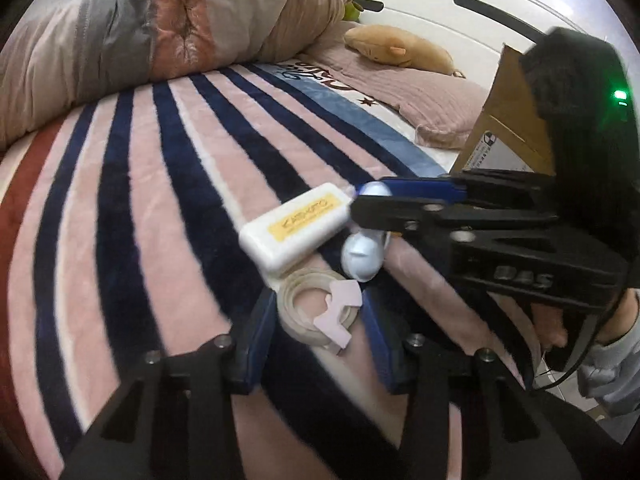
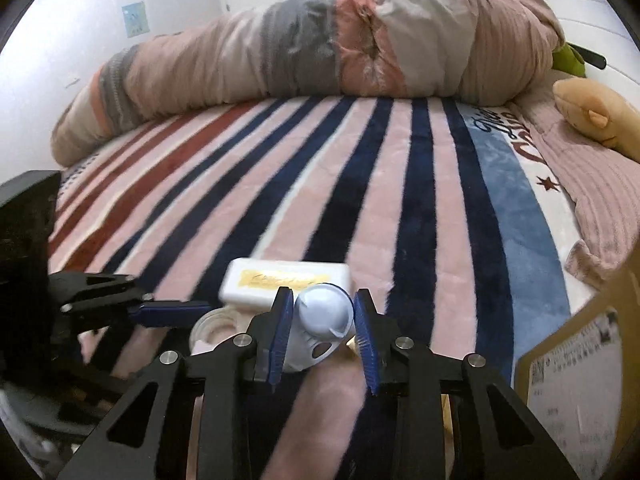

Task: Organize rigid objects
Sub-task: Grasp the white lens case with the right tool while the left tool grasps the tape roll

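Observation:
A white box with a yellow label (image 1: pixel 295 226) (image 2: pixel 286 280), a pale blue bulb-shaped plastic toy (image 1: pixel 364 256) (image 2: pixel 322 322) and a roll of tape (image 1: pixel 316 308) (image 2: pixel 212 326) lie close together on the striped blanket. My left gripper (image 1: pixel 318 338) is open, its blue pads on either side of the tape roll. My right gripper (image 2: pixel 322 332) has its pads around the blue toy and touching its sides; it also shows in the left wrist view (image 1: pixel 372 200), reaching in from the right.
A cardboard box (image 1: pixel 508 120) (image 2: pixel 580 380) stands at the right edge of the bed. A rolled duvet (image 2: pixel 320 40) lies along the far side. A tan plush toy (image 1: pixel 400 46) rests on a pink pillow (image 1: pixel 436 100) at the headboard.

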Available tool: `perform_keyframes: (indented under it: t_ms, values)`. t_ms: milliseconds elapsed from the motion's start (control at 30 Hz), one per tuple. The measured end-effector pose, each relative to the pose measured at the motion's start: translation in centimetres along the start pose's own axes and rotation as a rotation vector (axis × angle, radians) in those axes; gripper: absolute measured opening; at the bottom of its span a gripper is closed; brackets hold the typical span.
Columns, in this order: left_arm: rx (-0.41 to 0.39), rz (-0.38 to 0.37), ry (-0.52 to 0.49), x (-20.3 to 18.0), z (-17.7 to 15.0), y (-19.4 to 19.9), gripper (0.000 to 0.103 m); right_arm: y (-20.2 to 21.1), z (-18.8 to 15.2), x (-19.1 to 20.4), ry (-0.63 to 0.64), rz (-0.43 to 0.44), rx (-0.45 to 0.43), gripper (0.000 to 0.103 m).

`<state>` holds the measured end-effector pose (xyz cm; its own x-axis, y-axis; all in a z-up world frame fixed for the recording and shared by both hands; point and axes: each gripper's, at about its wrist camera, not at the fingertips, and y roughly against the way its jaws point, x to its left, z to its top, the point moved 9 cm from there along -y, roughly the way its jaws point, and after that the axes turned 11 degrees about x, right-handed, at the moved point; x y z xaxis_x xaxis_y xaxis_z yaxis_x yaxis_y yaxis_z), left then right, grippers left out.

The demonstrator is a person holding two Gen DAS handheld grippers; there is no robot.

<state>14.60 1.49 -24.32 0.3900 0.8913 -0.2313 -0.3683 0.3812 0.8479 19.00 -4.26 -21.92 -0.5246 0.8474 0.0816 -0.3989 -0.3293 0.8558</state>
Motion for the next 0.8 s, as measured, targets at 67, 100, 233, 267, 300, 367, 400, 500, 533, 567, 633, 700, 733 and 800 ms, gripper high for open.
perform_keyframes:
  t_ms: [67, 100, 233, 267, 300, 367, 400, 500, 533, 567, 633, 700, 733, 800]
  values:
    - [0.000, 0.006, 0.008, 0.2, -0.7, 0.9, 0.040, 1.2, -0.7, 1.3, 0.024, 0.038, 0.009, 0.026]
    - [-0.003, 0.019, 0.003, 0.3, -1.1, 1.5, 0.041, 1.6, -0.9, 1.9, 0.031, 0.050, 0.015, 0.026]
    - [-0.002, 0.064, 0.009, 1.2, -2.7, 3.3, 0.041, 1.7, -2.4, 3.9, 0.068, 0.078, 0.106, 0.027]
    - [0.000, 0.077, 0.016, 1.5, -3.1, 3.7, 0.041, 1.4, -2.7, 4.0, 0.070, 0.075, 0.124, 0.027]
    - [0.000, 0.091, 0.023, 1.9, -3.5, 4.0, 0.041, 1.1, -2.8, 3.9, 0.071, 0.065, 0.133, 0.033]
    - [0.003, 0.109, 0.038, 2.7, -4.1, 4.3, 0.041, 0.4, -3.2, 3.6, 0.067, 0.021, 0.146, 0.058]
    - [0.006, 0.112, 0.044, 3.0, -4.4, 4.3, 0.041, 0.3, -3.3, 3.6, 0.069, 0.026, 0.132, 0.073]
    - [0.001, 0.114, 0.054, 3.7, -4.8, 4.2, 0.041, 0.1, -3.4, 4.1, 0.102, 0.093, 0.104, 0.078]
    - [-0.004, 0.112, 0.060, 3.9, -4.7, 4.1, 0.041, -0.1, -3.5, 4.3, 0.110, 0.100, 0.103, 0.078]
    - [-0.006, 0.110, 0.059, 3.8, -4.7, 3.9, 0.041, -0.5, -3.6, 4.4, 0.120, 0.104, 0.102, 0.078]
    - [-0.005, 0.111, 0.055, 3.8, -4.5, 3.3, 0.041, -1.5, -3.6, 4.5, 0.144, 0.096, 0.107, 0.078]
    - [0.002, 0.127, 0.051, 4.0, -4.7, 2.9, 0.040, -2.1, -3.7, 4.4, 0.163, 0.077, 0.100, 0.067]
    - [0.001, 0.132, 0.049, 4.0, -4.8, 2.8, 0.040, -2.3, -3.7, 4.3, 0.172, 0.060, 0.095, 0.059]
    - [0.000, 0.137, 0.048, 3.9, -4.8, 3.2, 0.040, -2.2, -3.7, 4.3, 0.180, 0.052, 0.091, 0.059]
